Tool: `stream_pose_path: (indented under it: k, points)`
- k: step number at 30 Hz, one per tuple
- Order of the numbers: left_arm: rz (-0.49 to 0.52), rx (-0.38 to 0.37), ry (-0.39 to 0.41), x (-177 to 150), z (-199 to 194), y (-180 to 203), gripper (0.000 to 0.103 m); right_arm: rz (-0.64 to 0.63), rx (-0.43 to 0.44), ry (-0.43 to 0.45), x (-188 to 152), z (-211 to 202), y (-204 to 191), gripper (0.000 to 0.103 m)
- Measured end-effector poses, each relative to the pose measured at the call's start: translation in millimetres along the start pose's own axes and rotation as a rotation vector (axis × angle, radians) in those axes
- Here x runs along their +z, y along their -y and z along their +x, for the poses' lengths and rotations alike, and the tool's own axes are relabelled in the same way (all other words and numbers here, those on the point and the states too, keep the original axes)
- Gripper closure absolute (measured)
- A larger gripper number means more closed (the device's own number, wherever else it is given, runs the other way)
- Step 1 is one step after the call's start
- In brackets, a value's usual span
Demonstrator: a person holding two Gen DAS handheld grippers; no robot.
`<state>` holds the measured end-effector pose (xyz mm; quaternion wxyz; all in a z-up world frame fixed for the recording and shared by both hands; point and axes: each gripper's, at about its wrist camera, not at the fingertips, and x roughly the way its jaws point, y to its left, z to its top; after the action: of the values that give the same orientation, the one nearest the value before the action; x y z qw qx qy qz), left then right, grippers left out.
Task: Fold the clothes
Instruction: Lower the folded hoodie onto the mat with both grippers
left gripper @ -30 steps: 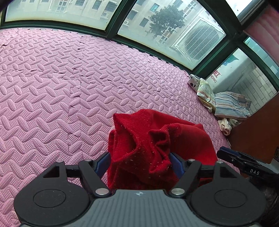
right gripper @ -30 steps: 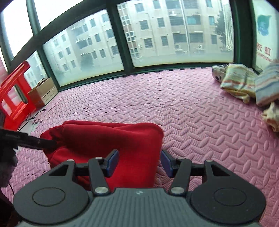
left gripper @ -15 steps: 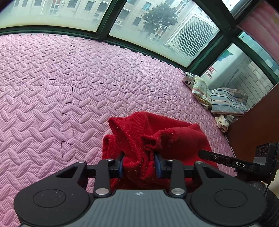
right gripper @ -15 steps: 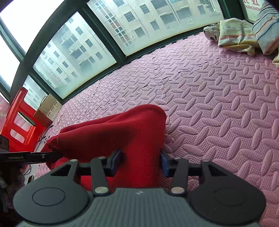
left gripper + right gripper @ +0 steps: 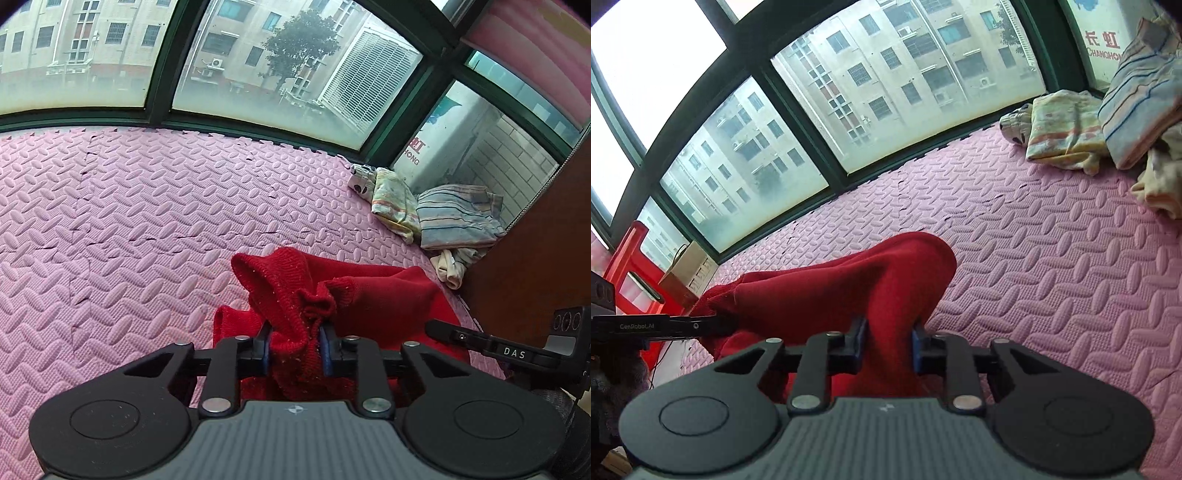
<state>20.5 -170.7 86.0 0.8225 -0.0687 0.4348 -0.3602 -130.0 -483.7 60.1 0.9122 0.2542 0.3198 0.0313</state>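
A red knitted garment (image 5: 373,295) lies bunched on the pink foam mat (image 5: 129,229). My left gripper (image 5: 295,345) is shut on a gathered edge of it. My right gripper (image 5: 888,345) is shut on another part of the red garment (image 5: 831,291), which rises in a hump above the mat (image 5: 1052,258). Each gripper shows in the other's view: the right one at the lower right of the left wrist view (image 5: 443,328), the left one at the left of the right wrist view (image 5: 713,325). The cloth hangs stretched between them.
A heap of striped and pale clothes (image 5: 443,218) lies at the far right corner by the window; it also shows in the right wrist view (image 5: 1108,122). A brown wooden panel (image 5: 535,258) stands on the right. A red plastic stool (image 5: 631,273) and a cardboard box (image 5: 687,269) stand at the left.
Both grippers have closed on the red garment. They have lifted it, so the cloth bunches up higher off the mat than before.
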Motion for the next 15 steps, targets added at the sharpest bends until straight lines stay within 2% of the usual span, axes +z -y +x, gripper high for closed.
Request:
stream_pose_path:
  k: [15]
  points:
    - [0.083, -0.063, -0.034, 45, 75, 65, 0.076, 0.037, -0.154, 0.138, 44, -30, 55, 0.081]
